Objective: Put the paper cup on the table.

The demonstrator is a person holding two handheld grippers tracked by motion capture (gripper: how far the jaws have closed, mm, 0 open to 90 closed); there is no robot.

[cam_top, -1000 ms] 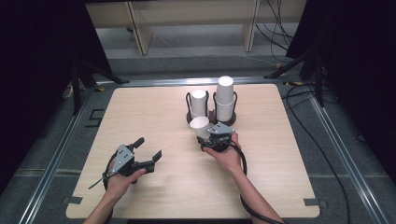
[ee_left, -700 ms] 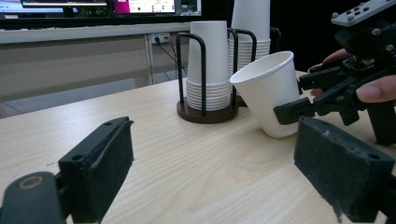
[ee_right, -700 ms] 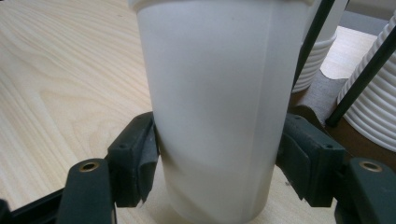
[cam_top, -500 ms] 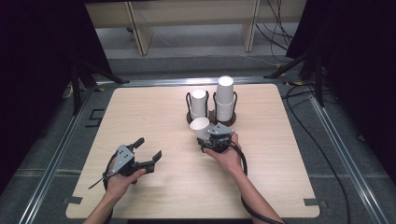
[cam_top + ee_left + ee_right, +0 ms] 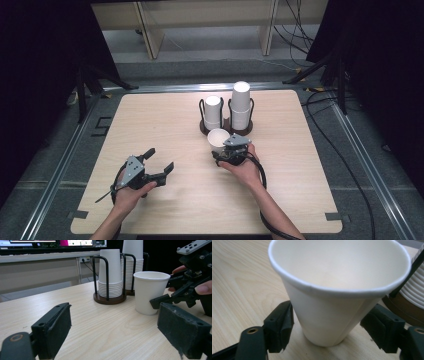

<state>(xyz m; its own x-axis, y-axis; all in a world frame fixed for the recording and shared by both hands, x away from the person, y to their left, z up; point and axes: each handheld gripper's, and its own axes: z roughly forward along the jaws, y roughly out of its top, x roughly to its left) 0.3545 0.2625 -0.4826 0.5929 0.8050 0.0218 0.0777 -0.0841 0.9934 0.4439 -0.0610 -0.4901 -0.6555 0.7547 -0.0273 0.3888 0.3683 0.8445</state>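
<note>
Releasing white paper cup (image 5: 337, 297) standing upright on light wooden table (image 5: 165, 115) just before black wire cup rack (image 5: 227, 122), right gripper (image 5: 226, 150) fingers just opening off it, needing straight pullback without tipping; left gripper (image 5: 159, 164) idling open, empty.

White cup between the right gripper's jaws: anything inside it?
The white cup stands upright on the table, and its visible inner wall looks bare. Its near rim covers the very bottom. The right gripper has just been opening; its jaws flank the cup with small gaps.
</note>
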